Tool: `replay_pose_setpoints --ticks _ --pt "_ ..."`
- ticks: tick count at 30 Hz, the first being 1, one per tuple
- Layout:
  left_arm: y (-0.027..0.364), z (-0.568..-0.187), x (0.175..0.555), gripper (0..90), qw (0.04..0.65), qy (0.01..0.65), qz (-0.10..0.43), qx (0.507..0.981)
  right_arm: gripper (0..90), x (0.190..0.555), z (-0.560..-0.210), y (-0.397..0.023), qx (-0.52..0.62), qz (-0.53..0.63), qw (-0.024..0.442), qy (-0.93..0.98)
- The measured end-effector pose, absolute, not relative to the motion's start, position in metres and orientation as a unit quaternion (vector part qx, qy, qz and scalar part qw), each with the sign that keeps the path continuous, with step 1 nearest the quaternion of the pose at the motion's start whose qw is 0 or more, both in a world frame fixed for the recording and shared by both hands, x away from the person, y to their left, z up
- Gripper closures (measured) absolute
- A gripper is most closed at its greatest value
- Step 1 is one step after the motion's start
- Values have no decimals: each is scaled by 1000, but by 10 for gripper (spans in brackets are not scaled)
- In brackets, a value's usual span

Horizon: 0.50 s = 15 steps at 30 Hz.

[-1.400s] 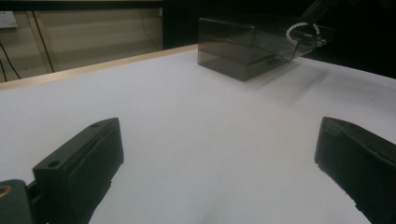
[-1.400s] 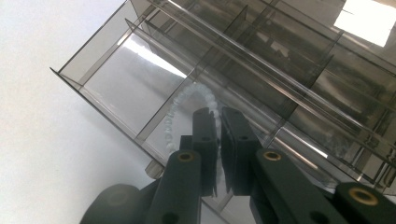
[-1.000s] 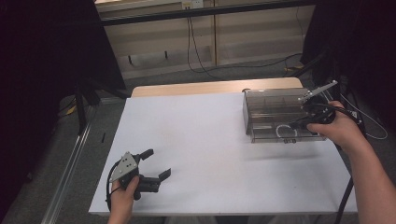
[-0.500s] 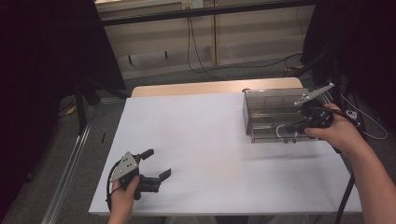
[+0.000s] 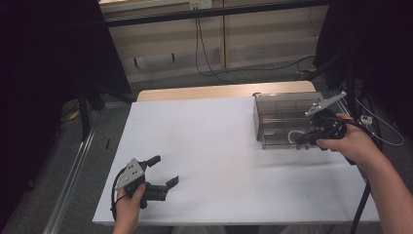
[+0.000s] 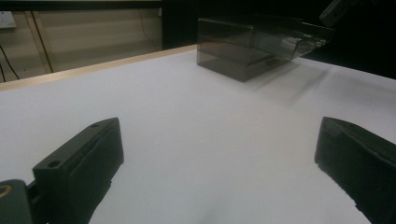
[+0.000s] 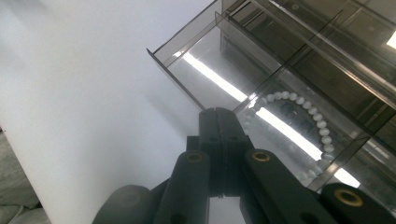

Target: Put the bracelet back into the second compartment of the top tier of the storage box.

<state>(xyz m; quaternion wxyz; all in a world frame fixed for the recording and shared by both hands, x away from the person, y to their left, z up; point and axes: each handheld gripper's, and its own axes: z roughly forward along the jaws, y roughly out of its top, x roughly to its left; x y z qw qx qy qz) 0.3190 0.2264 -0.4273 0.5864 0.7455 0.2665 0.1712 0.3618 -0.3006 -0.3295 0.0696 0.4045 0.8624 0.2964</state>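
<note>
On the right side of the white table (image 5: 219,146), seen from the high view, a smoky clear organiser box (image 5: 285,119) stands with the right gripper (image 5: 303,140) at its near edge, while the left gripper (image 5: 163,171) rests well apart near the front left corner, jaws spread and empty. From the left gripper view, its two black jaws stand wide over bare table, the box (image 6: 252,46) far off. From the right gripper view, the right gripper (image 7: 218,121) has its jaws pressed together with nothing visibly between them, their tip at the rim of a compartment where a white bead bracelet (image 7: 308,114) lies. To lift the bracelet cleanly, I judge the jaws must reopen, dip inside the divider wall and pinch the strand, not the plastic.
</note>
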Motion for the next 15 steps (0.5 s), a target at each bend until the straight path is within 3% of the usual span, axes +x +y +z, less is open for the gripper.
replay_pose_setpoints --ticks 15 --pt "227 -427 319 16 585 265 172 747 900 354 -336 -302 400 296 57 866"
